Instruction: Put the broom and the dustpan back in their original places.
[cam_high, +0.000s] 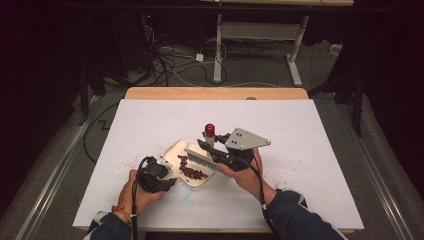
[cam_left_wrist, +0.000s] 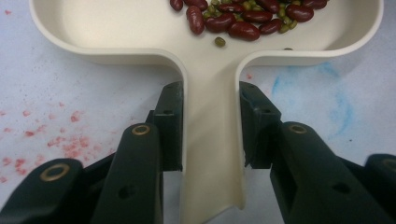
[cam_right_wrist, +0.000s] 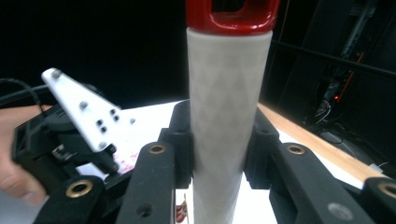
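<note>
The left gripper (cam_left_wrist: 210, 126) is clamping the cream dustpan's handle (cam_left_wrist: 212, 154), one black jaw pressing each side of it. In the left gripper view the handle is running up toward 12 o'clock into the dustpan (cam_left_wrist: 116, 32), whose raised rim is curving away to both sides. Red kidney beans (cam_left_wrist: 243, 30) and a few small green beans (cam_left_wrist: 219, 42) are lying inside, toward the pan's far part; the near floor of the pan at 10 o'clock is lying bare. The top of the pan is being cut off by the frame.

The right gripper (cam_right_wrist: 219, 140) is gripping a white brush handle (cam_right_wrist: 226, 116), its jaws closing on either side. The handle is standing upright in the right gripper view and ending in a red cap (cam_right_wrist: 233, 14), whose top is cut off. Its lower end is running out of frame. The left gripper (cam_right_wrist: 60, 135) is showing at 9 o'clock, partly blurred.

In the high view the left gripper (cam_high: 167, 184) is sitting at the dustpan's (cam_high: 172, 150) 8 o'clock and the right gripper (cam_high: 212, 150) at its 3 o'clock, holding the brush (cam_high: 202, 156) with bristles over the pan beside the beans (cam_high: 192, 172). Whether the bristles are touching the beans cannot be told. The white table (cam_high: 300, 130) is offering wide open room toward 12 and 3 o'clock; its near edge is lying close behind both hands. Faint red marks (cam_high: 130, 162) are dotting the surface at the pan's 9 o'clock.
</note>
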